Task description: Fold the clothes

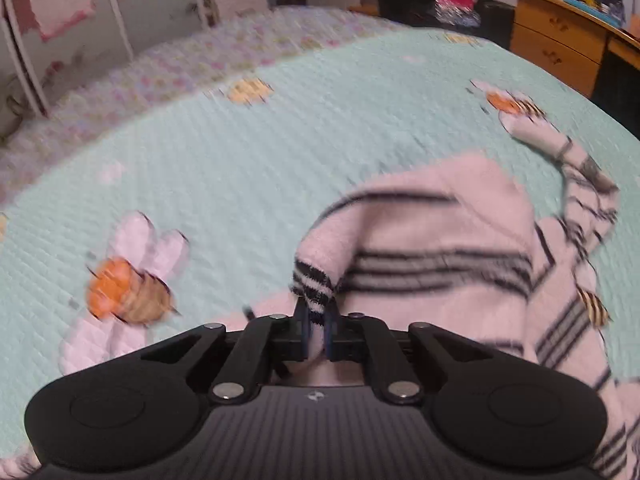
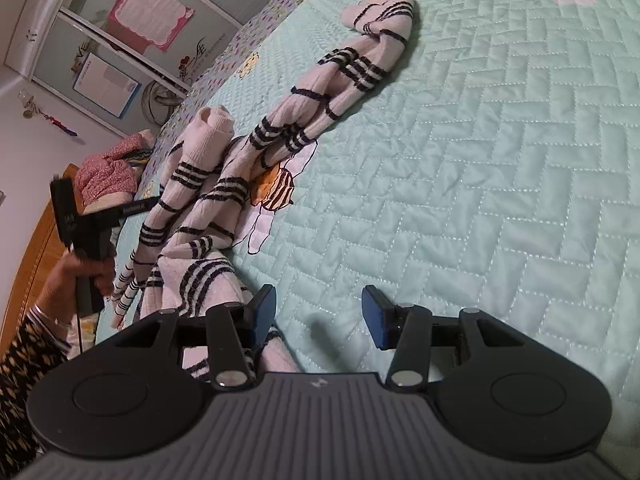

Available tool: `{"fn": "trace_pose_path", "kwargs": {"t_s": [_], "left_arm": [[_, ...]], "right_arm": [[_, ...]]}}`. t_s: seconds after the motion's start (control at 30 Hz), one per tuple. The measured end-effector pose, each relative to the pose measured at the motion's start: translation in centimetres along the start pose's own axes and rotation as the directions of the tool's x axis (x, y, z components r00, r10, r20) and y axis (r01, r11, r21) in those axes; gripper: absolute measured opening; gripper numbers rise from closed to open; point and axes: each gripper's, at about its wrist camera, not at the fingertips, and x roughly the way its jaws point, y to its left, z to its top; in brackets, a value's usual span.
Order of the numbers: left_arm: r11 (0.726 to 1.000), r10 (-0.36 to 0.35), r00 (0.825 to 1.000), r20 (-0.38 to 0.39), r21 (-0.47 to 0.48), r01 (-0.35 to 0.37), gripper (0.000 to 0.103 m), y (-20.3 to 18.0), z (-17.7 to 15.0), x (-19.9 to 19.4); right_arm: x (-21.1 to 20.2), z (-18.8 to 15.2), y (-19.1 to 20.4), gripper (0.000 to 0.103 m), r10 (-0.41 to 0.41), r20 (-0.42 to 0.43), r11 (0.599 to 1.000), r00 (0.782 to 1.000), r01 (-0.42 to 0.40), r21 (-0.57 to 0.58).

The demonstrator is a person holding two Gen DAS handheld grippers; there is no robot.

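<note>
Now the left gripper (image 1: 316,330) has its jaws pressed together on a fold of the garment (image 1: 440,256), a pale pink knitted piece with groups of thin black stripes. The pinched part is a striped edge that stands up between the two pads, and the cloth goes from there to the right in a loose bunch.

The right gripper (image 2: 319,318) is about half open, and nothing is between its blue pads (image 2: 374,318); under the gap I see only the quilt. Its left finger is just beside the near end of the garment, and some striped cloth lies under that side of the tool.

From this side the garment (image 2: 280,128) lies on the bed as a long twisted rope, running away from the right gripper toward the far edge. One rolled end stands up near the middle, at the left.

A hand (image 2: 86,276) at the left holds the handle of the other tool, with a bracelet (image 2: 44,316) on the wrist and a dark patterned sleeve (image 2: 20,364).

The quilt (image 2: 480,160) is mint green with stitched lines and with flower and bee (image 2: 276,188) pictures. Beyond the bed stand a wooden dresser (image 1: 560,36) and a wardrobe (image 2: 132,32) with pink paper on its doors.
</note>
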Motion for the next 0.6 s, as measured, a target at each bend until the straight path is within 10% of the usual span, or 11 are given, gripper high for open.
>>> {"fn": "trace_pose_path", "kwargs": {"t_s": [0.07, 0.13, 0.27, 0.37, 0.6], "left_arm": [[0.993, 0.119, 0.992, 0.048, -0.019, -0.118, 0.006, 1.0, 1.3, -1.6], [0.942, 0.312, 0.948, 0.063, -0.152, -0.300, 0.006, 4.6, 2.9, -3.1], [0.691, 0.661, 0.749, -0.040, -0.356, -0.629, 0.006, 12.0, 4.3, -5.3], [0.686, 0.603, 0.784, -0.145, -0.406, -0.603, 0.015, 14.9, 2.8, -4.6], [0.702, 0.599, 0.800, -0.006, -0.476, -0.529, 0.041, 11.5, -4.7, -8.3]], "right_arm": [[-0.1, 0.1, 0.0, 0.050, -0.003, 0.000, 1.000, 1.000, 0.003, -0.005], [-0.1, 0.0, 0.2, 0.050, -0.015, 0.002, 1.000, 1.000, 0.015, -0.021], [0.1, -0.1, 1.0, 0.050, -0.043, 0.003, 0.997, 0.999, 0.044, -0.064], [0.0, 0.0, 0.8, 0.050, -0.035, 0.003, 0.998, 0.999, 0.035, -0.057], [-0.2, 0.6, 0.5, 0.050, -0.010, -0.005, 0.999, 1.000, 0.010, -0.042]]}}
